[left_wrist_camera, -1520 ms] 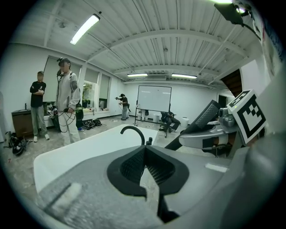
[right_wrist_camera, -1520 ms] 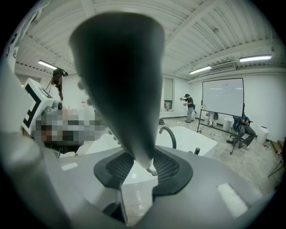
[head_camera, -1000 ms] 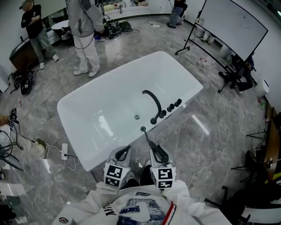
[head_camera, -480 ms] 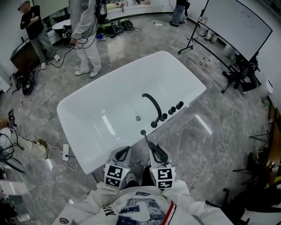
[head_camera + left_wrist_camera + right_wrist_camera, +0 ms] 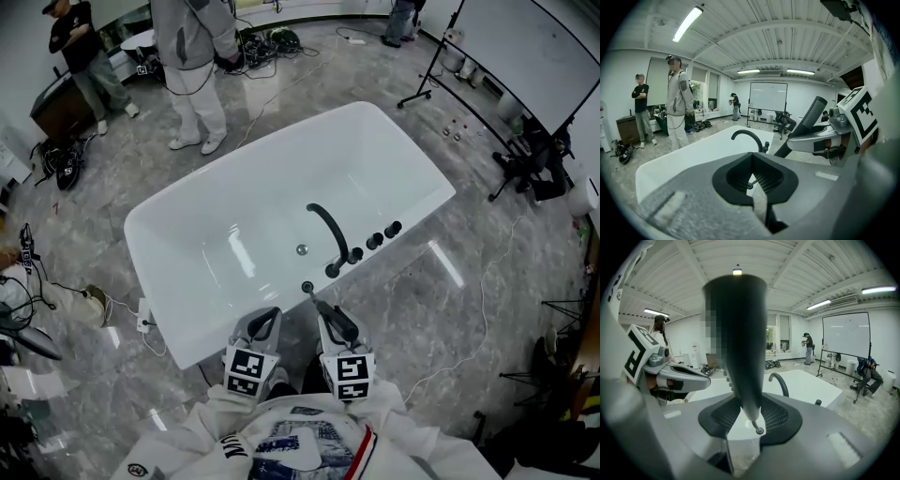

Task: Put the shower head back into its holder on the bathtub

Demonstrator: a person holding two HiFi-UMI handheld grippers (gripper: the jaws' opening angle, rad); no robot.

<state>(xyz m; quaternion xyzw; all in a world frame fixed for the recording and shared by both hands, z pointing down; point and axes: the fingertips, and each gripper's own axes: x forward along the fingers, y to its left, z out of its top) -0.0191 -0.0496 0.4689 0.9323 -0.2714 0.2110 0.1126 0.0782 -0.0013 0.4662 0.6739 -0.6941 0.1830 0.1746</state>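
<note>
We are looking into a big open lab hall, not a bathroom: a lone tub [image 5: 234, 211] is standing on a grey stone floor [image 5: 412, 309], with a whiteboard [image 5: 768, 96], cables [image 5: 272, 39], strip lights [image 5: 688, 23] and people [image 5: 677, 108] standing around.

Left gripper [image 5: 752, 159] closed, empty; right gripper [image 5: 749, 403] clamps the shower head [image 5: 745, 362].
</note>
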